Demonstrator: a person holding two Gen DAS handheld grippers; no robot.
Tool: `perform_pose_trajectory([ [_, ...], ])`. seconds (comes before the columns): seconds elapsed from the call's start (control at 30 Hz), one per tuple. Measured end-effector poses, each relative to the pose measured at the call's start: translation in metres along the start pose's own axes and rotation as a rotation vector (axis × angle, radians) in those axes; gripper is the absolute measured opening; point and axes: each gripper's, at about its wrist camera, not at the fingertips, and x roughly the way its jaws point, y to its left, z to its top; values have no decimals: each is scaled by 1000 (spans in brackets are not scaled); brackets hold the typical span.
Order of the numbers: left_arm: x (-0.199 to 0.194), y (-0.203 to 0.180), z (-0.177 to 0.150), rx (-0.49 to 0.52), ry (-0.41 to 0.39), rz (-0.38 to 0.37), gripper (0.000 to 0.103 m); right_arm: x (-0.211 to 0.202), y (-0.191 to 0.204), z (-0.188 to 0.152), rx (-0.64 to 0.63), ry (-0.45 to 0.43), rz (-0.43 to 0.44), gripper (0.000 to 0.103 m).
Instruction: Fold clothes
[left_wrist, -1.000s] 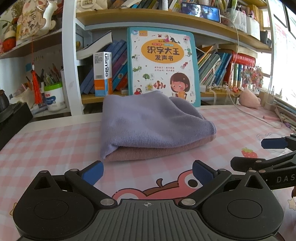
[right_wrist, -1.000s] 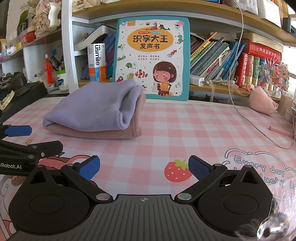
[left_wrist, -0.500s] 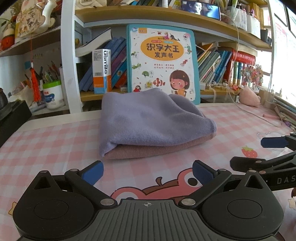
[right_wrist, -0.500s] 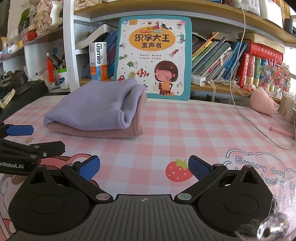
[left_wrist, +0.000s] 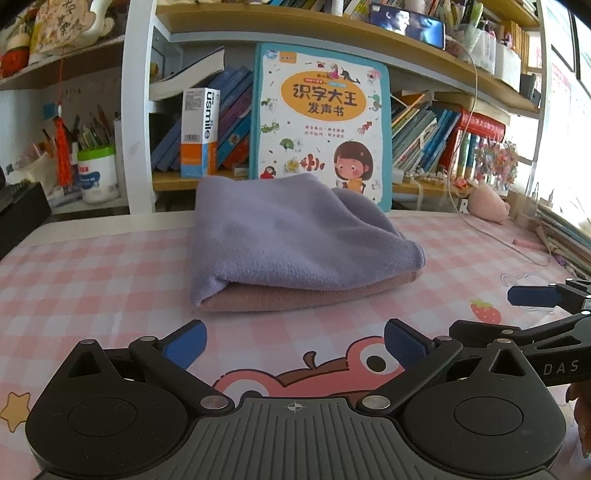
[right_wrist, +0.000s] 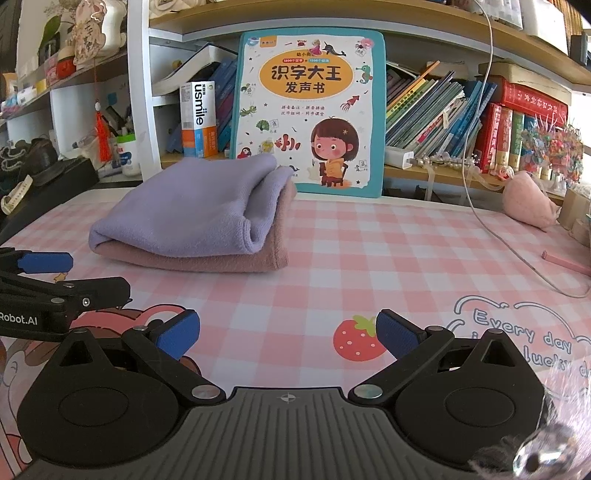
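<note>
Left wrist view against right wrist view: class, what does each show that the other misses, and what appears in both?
Only the left wrist view shows the phone lying on the upper shelf, with the right hand-held gripper entering from the right edge. Only the right wrist view shows the "Every day" lettering on the mat and the shoes far left. Both show the purple cloth folded on the pink cloth, the children's book upright behind them, the usmile box and the pink checked mat. Both hand-held grippers are open and empty.
</note>
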Motion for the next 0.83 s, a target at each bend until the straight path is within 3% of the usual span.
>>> perform_pose_trajectory([
  [0.83,-4,-8,-1,50,-7,65,103,0,0,0,-10,1,0,102],
])
